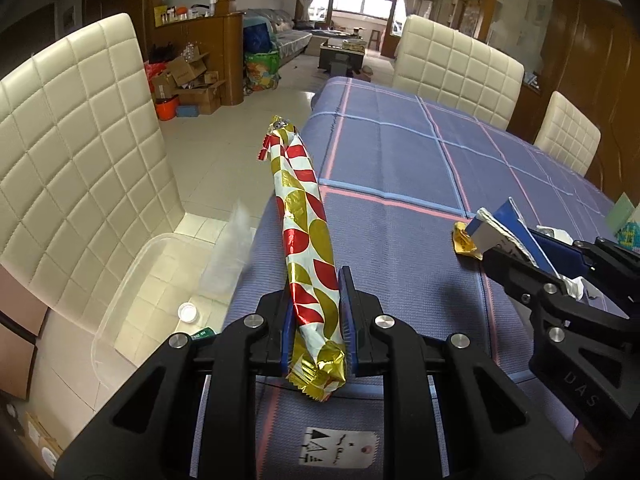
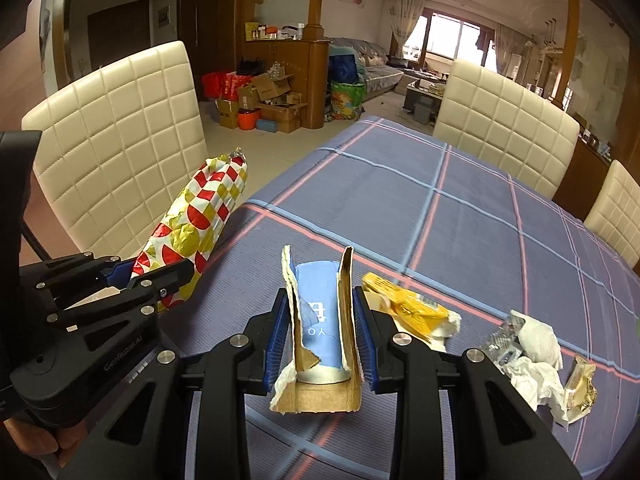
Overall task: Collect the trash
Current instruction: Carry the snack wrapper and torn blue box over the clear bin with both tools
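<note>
Left tongs clamp one foil wrapper; right tongs clamp one torn carton.

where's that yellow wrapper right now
The yellow wrapper lies on the tablecloth just right of the right tool, which is shut on the torn cardboard.

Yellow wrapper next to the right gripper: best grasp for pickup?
Grip the yellow wrapper at its raised crumpled middle, coming from above, jaws across its narrow width. It lies flat on the tablecloth, so a side approach would likely just push it.
</note>
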Tool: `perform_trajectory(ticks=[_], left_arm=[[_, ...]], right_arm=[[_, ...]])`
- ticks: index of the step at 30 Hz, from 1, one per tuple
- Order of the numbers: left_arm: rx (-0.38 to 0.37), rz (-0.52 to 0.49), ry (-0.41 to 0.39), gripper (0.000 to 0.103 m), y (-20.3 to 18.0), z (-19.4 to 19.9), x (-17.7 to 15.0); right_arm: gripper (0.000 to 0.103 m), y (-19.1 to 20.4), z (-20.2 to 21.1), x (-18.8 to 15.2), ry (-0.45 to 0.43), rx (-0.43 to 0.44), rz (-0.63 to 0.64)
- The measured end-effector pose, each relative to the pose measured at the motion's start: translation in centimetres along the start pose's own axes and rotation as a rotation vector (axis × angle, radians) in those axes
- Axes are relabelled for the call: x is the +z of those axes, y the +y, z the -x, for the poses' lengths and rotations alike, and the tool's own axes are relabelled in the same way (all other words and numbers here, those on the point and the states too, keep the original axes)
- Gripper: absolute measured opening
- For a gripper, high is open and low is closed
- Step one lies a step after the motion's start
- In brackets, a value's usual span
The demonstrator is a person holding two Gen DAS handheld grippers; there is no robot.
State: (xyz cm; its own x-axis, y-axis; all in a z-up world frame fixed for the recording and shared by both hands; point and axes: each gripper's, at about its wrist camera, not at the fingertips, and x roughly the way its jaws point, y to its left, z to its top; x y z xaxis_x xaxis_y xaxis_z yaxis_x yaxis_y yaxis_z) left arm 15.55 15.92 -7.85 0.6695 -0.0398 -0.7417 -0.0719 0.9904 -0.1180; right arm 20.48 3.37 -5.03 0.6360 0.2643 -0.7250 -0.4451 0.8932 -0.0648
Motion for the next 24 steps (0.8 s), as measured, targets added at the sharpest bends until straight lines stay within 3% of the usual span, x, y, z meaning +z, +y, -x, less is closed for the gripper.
perform_trajectory(ticks=[7,24], left_arm=[[0.0,-0.022,-0.036,0.016,0.5,1.2,0.3],[0.056,0.074,-0.028,0.016,6.2,2.2,-1.1]], right_arm=[[0.031,1.1,0.1,0.8,-0.01,0.001,0.009],[0.031,6.0,-1.4,1.6,0.007,0.038,0.09]])
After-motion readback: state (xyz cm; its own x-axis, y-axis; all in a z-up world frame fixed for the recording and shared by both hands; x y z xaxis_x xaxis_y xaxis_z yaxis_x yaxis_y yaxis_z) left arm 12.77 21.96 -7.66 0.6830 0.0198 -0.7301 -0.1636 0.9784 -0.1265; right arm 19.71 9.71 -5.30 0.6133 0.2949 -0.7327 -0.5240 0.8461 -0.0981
